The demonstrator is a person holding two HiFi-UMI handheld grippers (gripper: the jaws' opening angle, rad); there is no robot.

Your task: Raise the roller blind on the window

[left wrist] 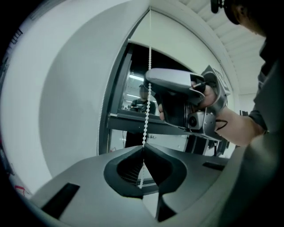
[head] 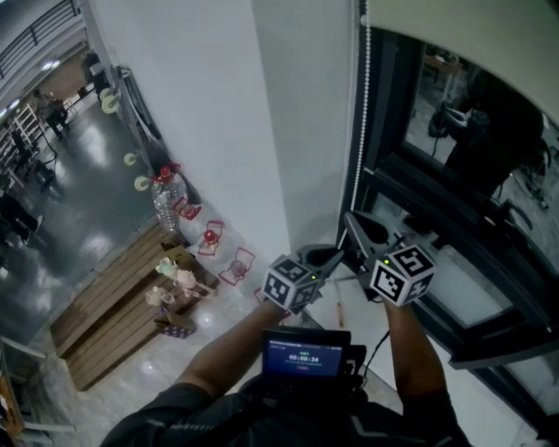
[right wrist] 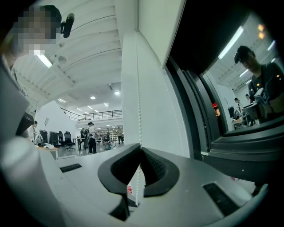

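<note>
We pinch the bead chain (head: 363, 113) tight in both the left gripper (left wrist: 143, 148) and the right gripper (right wrist: 140, 148). The roller blind (head: 463, 35) covers the top of the window (head: 489, 140); its roll is cut off.

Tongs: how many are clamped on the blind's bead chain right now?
2. The left tongs pinch the bead chain beside the window frame; the right tongs pinch it too, close beside the left.

White bead chain (head: 364, 105), black window frame (head: 382, 131), seemingly cream blind (head: 454, 22).

Bead chain (left wrist: 148, 66) passes between jaws of left gripper (left wrist: 143, 148) and right gripper (right wrist: 140, 148).
</note>
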